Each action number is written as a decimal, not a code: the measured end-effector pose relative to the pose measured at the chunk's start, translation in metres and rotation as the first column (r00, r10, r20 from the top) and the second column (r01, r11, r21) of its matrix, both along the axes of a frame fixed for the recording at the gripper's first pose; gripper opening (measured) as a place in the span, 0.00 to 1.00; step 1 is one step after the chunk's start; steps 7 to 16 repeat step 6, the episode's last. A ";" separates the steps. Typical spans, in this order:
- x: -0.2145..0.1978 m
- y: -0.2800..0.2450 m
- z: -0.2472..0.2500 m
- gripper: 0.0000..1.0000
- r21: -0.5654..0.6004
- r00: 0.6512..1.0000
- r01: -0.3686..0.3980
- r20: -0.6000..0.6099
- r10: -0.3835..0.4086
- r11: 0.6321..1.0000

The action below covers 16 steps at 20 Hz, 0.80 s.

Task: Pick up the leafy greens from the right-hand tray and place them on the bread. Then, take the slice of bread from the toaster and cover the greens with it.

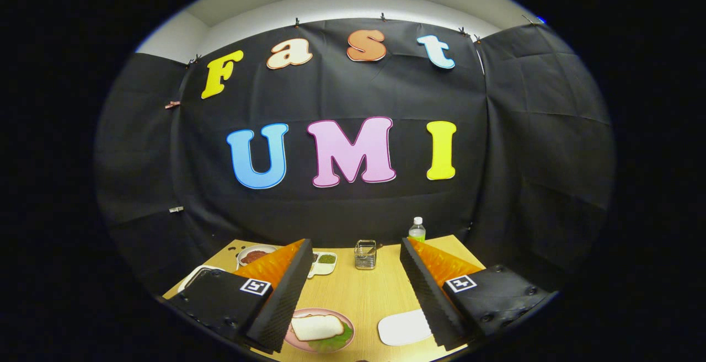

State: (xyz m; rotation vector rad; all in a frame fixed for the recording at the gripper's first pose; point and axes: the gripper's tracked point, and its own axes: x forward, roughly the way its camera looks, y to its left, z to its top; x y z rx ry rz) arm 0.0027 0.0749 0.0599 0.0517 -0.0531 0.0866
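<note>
Bread (316,326) atop greens (336,341) lies on a plate (300,345) between the wide-open tool's (353,296) fingers.

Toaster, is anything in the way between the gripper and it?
Nothing visible. The open gripper faces the toaster across bare table; the plate and white tray lie aside, near the fingers.
</note>
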 end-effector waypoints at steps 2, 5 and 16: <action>-0.005 0.005 -0.001 0.99 -0.003 1.000 0.000 -0.004 0.000 1.000; -0.010 0.012 -0.006 0.99 -0.021 1.000 -0.012 -0.017 0.011 1.000; -0.012 0.014 -0.008 0.98 -0.032 1.000 -0.017 -0.021 0.016 0.999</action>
